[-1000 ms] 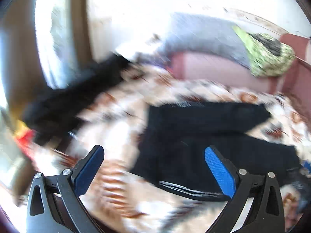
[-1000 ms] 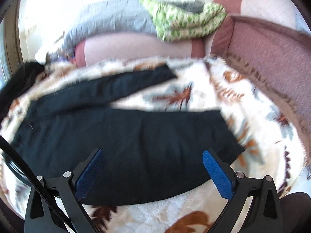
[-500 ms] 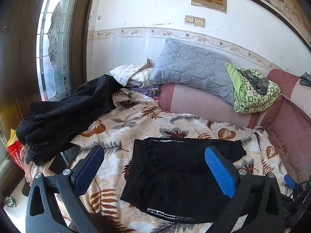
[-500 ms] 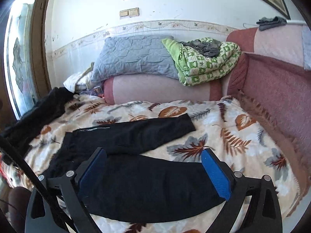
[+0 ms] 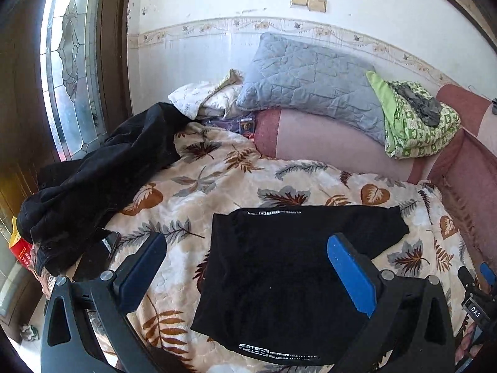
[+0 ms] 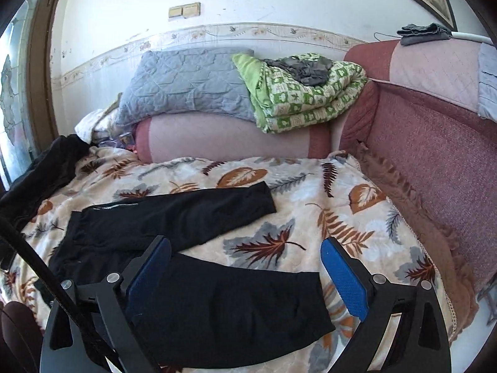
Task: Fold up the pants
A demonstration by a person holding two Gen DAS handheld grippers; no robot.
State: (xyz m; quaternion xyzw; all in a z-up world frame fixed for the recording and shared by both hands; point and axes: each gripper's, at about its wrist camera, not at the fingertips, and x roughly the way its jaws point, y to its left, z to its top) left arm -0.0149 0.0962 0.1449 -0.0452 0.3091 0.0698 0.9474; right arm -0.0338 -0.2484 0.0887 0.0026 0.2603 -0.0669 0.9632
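The black pants (image 6: 174, 248) are seen spread flat on the leaf-patterned blanket (image 6: 310, 205) that covers the sofa seat. The waistband is turned toward the left side of the right wrist view, and the two legs are laid out toward the right, splayed apart so that a wedge of blanket is shown between them. In the left wrist view the pants (image 5: 279, 267) are caught from the waist end, with white lettering visible along the nearest edge.

The left tongs (image 5: 245, 267) are held above the waist end, spread wide, with nothing gripped between the blue pads. The right tongs (image 6: 245, 273) are held over the nearer leg, likewise wide and with nothing held. Whether either pair is touching the cloth cannot be told.

A heap of dark clothing (image 5: 102, 180) is piled at the left edge of the blanket, near the stained-glass window (image 5: 71, 71). Against the wall a grey quilted pillow (image 6: 192, 84) is propped on the pink bolster (image 6: 223, 140), and a folded green-and-white quilt (image 6: 310, 93) is set just beside the pillow, overlapping it.
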